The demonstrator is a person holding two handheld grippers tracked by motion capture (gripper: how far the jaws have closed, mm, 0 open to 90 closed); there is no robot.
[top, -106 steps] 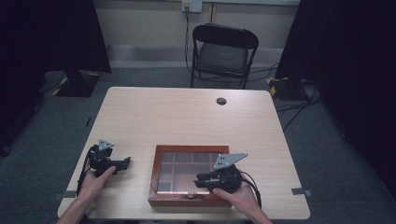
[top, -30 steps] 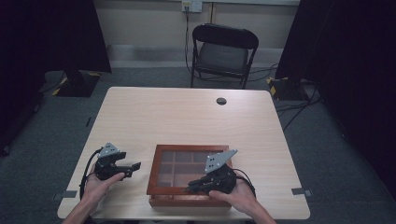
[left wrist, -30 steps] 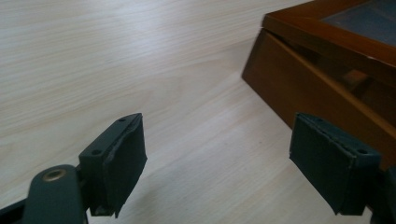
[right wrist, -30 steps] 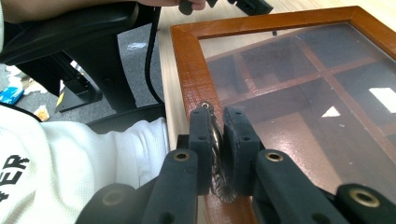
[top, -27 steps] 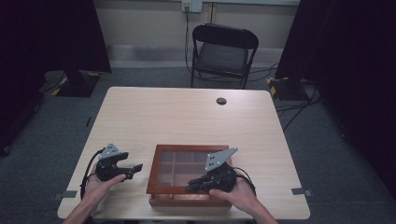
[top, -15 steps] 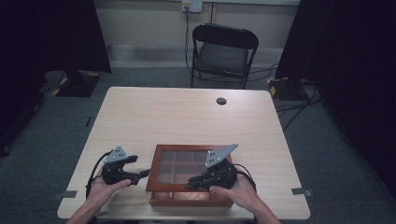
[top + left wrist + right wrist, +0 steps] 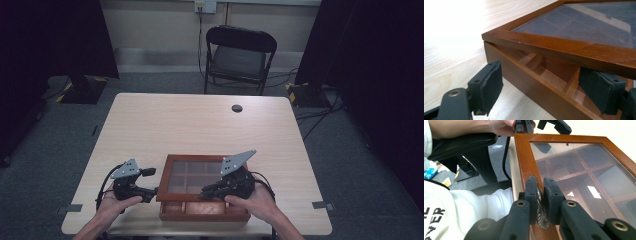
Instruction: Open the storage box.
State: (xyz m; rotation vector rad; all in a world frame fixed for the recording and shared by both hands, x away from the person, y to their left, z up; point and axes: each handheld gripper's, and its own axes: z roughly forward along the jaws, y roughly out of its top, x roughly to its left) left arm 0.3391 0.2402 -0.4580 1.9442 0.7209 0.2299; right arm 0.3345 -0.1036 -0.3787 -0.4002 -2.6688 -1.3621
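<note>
A brown wooden box (image 7: 200, 212) with a glass lid (image 7: 197, 172) sits near the table's front edge. My right gripper (image 7: 540, 192) is shut on the brass handle (image 7: 540, 221) on the lid's front rail. Its jaws have just eased slightly, but the pads still press on the handle. The lid (image 7: 564, 47) is raised a little, and the compartments of the base (image 7: 531, 87) show through the gap. My left gripper (image 7: 545, 90) is open, its pads (image 7: 491, 85) on either side of the box's left front corner. In the high view the left gripper (image 7: 152, 184) and right gripper (image 7: 205, 193) flank the box front.
A small black round disc (image 7: 236, 108) is set in the table (image 7: 190, 125) at the far side. A black folding chair (image 7: 239, 55) stands beyond the table. The box lies close to the table's front edge, with my forearms behind it.
My left gripper has moved right, up to the box's left front corner. The right gripper has stayed on the handle, and the lid's front edge sits slightly lifted.
</note>
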